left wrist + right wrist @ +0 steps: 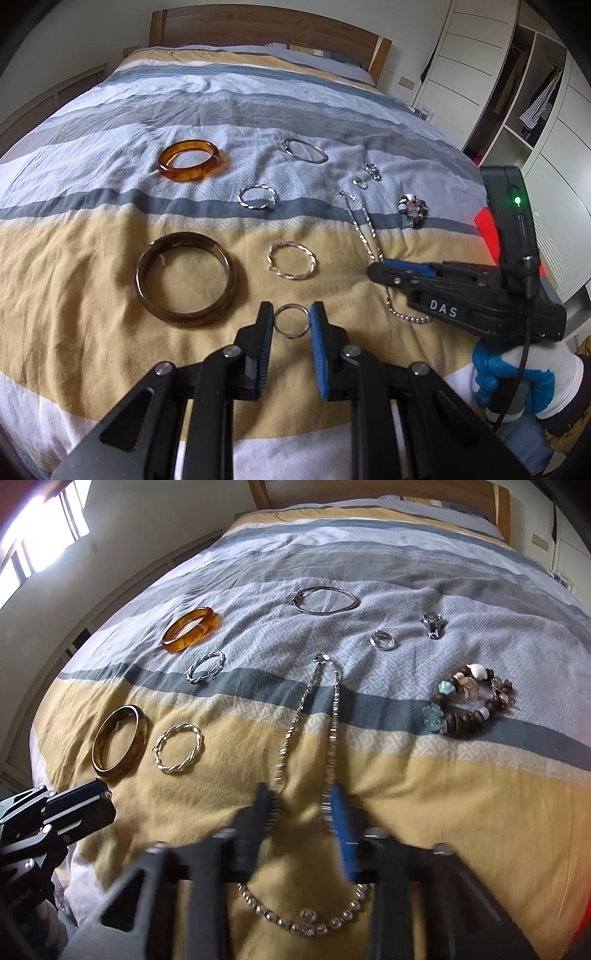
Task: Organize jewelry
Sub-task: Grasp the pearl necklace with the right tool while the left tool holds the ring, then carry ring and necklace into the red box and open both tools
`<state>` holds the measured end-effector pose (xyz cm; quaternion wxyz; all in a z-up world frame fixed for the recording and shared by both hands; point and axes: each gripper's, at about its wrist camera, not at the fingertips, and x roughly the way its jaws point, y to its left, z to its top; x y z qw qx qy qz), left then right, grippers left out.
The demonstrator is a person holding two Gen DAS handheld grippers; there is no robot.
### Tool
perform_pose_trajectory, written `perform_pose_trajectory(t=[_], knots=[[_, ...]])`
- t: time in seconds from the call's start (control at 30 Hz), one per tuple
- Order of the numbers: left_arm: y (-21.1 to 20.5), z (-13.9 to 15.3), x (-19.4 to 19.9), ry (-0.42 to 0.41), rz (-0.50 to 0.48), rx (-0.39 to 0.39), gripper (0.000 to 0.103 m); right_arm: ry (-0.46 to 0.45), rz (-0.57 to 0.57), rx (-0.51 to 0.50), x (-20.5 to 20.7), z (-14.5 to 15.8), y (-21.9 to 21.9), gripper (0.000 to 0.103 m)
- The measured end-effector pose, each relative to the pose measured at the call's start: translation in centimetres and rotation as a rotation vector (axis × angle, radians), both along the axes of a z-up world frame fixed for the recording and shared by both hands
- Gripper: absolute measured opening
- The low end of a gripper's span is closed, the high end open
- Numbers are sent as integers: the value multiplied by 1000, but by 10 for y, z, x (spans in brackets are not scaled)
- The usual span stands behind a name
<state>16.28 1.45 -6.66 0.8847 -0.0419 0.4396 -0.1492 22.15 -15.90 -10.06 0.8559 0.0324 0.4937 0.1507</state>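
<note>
At the lower centre of the left wrist view, a small silver ring point(291, 320) is held between the jaws of the left gripper point(291, 325), which stand narrowly apart and are closed on the ring's two sides above the striped bedspread point(110, 229). To the upper left of it a dark brown bangle point(185, 273) is laid flat on the yellow band, and a twisted silver bracelet point(292, 260) is seen just above the ring. Farther up, an amber bangle point(189, 160) and a thin silver hoop point(305, 150) lie on the pale blue stripes. At the right edge the right gripper point(373, 271) is seen from the side with its jaws brought together over the long silver chain point(360, 221), gripped by a gloved hand point(528, 376). In the right wrist view the jaws are blurred, and the two strands of the chain run up the frame's middle between them. A beaded bracelet point(471, 701) lies at the right.
</note>
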Motion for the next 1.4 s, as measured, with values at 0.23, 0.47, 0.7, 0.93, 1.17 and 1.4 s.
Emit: perform_pose_trajectory(t=[0.23, 0.47, 0.7, 0.93, 1.17, 1.4], knots=[[-4, 21, -11, -34, 0, 0, 19, -34, 11, 47, -27, 24, -11, 5], [-12, 51, -31, -78, -9, -11, 19, -122, 9, 84, -63, 69, -22, 5], [-33, 83, -53, -114, -36, -36, 19, -221, -37, 109, -103, 114, -52, 5], [-79, 107, -63, -134, -117, -43, 19, -296, -127, 103, -143, 141, -112, 5], [-159, 120, -53, -121, -258, -69, 19, -326, -273, 46, -166, 149, -200, 5], [-265, 104, -30, -78, -408, -84, 19, -309, -404, -18, -166, 133, -282, 5]])
